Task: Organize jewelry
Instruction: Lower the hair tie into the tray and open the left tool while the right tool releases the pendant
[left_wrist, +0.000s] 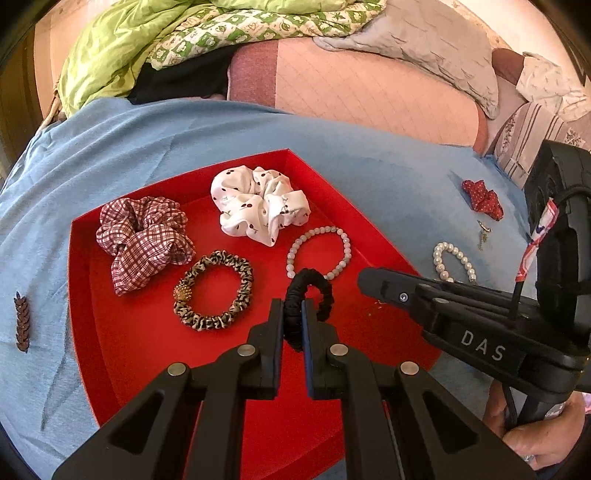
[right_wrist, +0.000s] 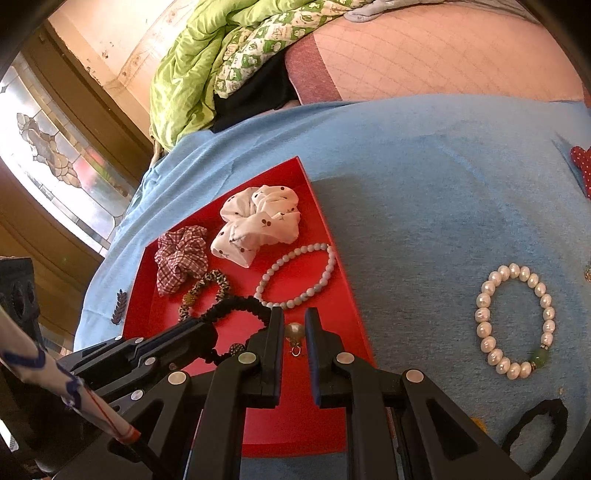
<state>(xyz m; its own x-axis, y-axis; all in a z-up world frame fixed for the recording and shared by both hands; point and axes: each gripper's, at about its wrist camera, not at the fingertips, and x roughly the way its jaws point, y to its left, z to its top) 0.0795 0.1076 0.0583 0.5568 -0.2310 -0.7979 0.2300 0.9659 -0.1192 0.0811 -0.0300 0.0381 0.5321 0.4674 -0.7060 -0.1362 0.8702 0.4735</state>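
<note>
My left gripper (left_wrist: 291, 306) is shut on a thin black hair tie (left_wrist: 325, 295), which hangs just above the red tray (left_wrist: 147, 354). Lying in the tray are a plaid scrunchie (left_wrist: 144, 240), a white cherry-print scrunchie (left_wrist: 262, 205), a leopard-print hair tie (left_wrist: 214, 291) and a pale bead bracelet (left_wrist: 319, 253). In the right wrist view my right gripper (right_wrist: 295, 317) is shut on a small pearl earring (right_wrist: 294, 331) over the tray's near right part (right_wrist: 295, 406). The left gripper (right_wrist: 207, 326) holds the black tie (right_wrist: 236, 304) close beside it.
Outside the tray, on the blue cloth (right_wrist: 424, 184), lie a white pearl bracelet (right_wrist: 515, 321) with a green bead, another black hair tie (right_wrist: 535, 424), a red dotted scrunchie (left_wrist: 482, 199), a small metal charm (left_wrist: 482, 232) and a brown leaf clip (left_wrist: 22, 321). Bedding is piled behind.
</note>
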